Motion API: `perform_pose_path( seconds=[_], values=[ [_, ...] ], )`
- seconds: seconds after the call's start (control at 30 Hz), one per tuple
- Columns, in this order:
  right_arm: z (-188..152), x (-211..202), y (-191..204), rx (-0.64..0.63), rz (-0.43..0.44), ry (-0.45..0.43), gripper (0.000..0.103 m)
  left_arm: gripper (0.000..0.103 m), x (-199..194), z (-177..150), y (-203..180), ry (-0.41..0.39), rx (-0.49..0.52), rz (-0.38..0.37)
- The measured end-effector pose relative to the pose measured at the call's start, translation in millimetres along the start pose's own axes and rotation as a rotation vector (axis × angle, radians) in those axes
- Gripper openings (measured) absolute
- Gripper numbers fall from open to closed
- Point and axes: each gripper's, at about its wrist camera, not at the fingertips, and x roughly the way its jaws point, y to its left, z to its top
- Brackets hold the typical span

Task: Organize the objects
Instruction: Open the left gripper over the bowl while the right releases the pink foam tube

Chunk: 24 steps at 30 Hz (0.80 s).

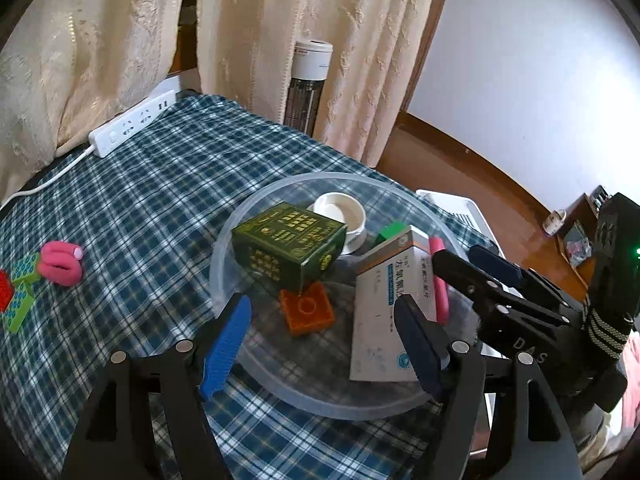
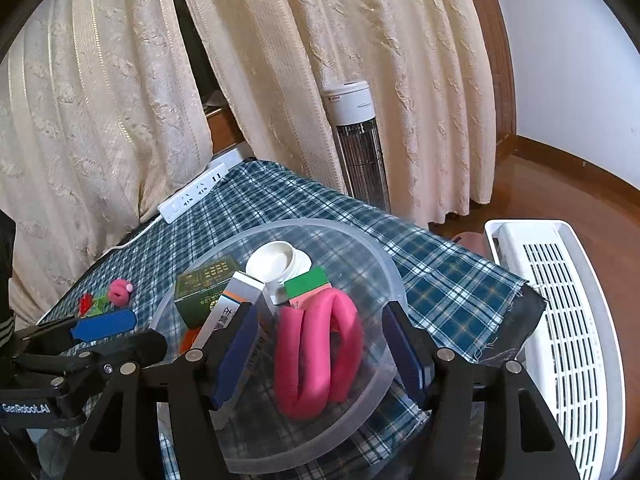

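Right wrist view: my right hand-held gripper [image 2: 320, 354] hangs spread around the pink foam loop [image 2: 320, 350] in the clear bowl [image 2: 384, 264]; my left hand-held gripper [image 1: 320, 344], also spread, risks nudging the leaning medicine box [image 1: 384, 312] onto the table [image 1: 140, 208].

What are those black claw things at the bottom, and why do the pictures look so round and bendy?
Each claw is a tool that a person holds, one per hand. A small wide-eyed camera sits on each, which bends the picture. One picture looks along the left tool, the other along the right tool.

Both are open and hold nothing. They hover over a clear bowl on a checked tablecloth. In the bowl lie a green box, a white medicine box, an orange brick, a white cup and a pink loop. More bricks and a pink roll wait outside.
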Motion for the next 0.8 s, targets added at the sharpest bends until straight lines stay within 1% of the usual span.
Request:
perform_pose_path(
  seconds=[0.27,0.33,0.47,0.8],
  values=[
    [-3.1,2.7,19.1,-0.041,0.017,0.017,0.068,0.075,-7.6,-6.9,15.6,-0.015,-0.02,0.058],
    [-2.3,2.5,24.0,-0.051,0.02,0.016,0.068,0.075,-11.1,-9.1,21.2,-0.023,-0.026,0.06],
    [0.6,0.6,38.8,-0.081,0.017,-0.001,0.068,0.075,-20.1,-14.0,36.6,-0.042,-0.06,0.085],
    [-0.7,5.4,72.5,-0.138,0.028,0.016,0.068,0.075,-37.9,-26.6,78.4,-0.073,-0.156,0.138]
  ],
)
